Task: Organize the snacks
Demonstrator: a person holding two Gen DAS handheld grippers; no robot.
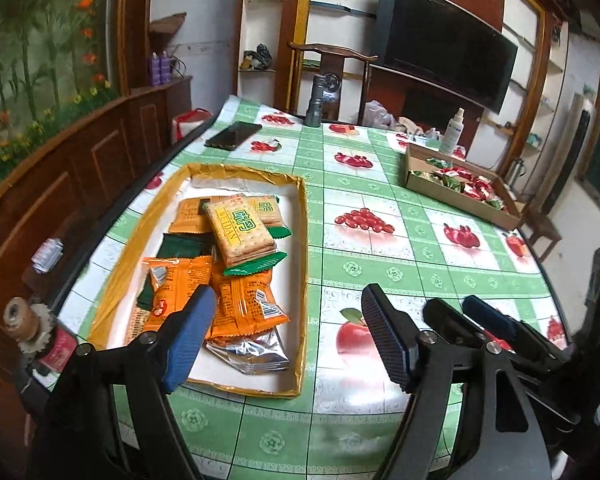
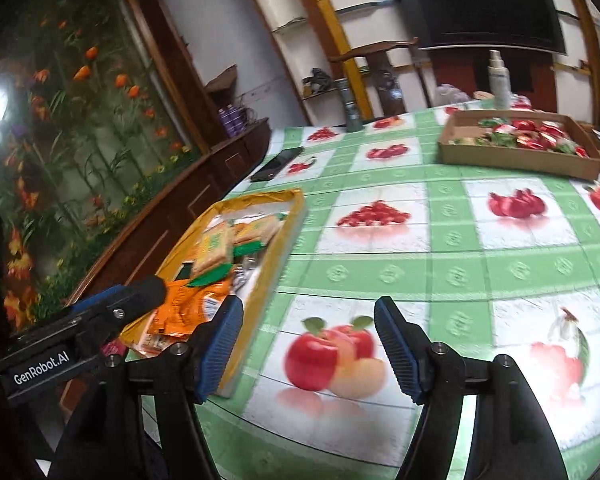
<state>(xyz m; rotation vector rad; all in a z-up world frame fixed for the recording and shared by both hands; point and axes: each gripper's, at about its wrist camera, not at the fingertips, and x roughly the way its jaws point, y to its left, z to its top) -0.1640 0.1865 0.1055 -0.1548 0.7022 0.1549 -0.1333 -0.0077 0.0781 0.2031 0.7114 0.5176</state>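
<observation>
Snack packets [image 1: 236, 264] sit piled in the gold-rimmed tray [image 1: 303, 280] at the table's [image 1: 400, 264] left edge: cracker packs on top, orange ones nearest us. Our left hand-held gripper [image 1: 288, 332] is wide and empty, left finger [image 1: 188, 332] over the tray's near end. Right hand-held gripper [image 2: 308, 344] also wide and empty, just right of the tray. Cardboard box [image 1: 460, 196] of red and green candies sits well apart, far right; phone [image 1: 233, 135] beyond the tray.
</observation>
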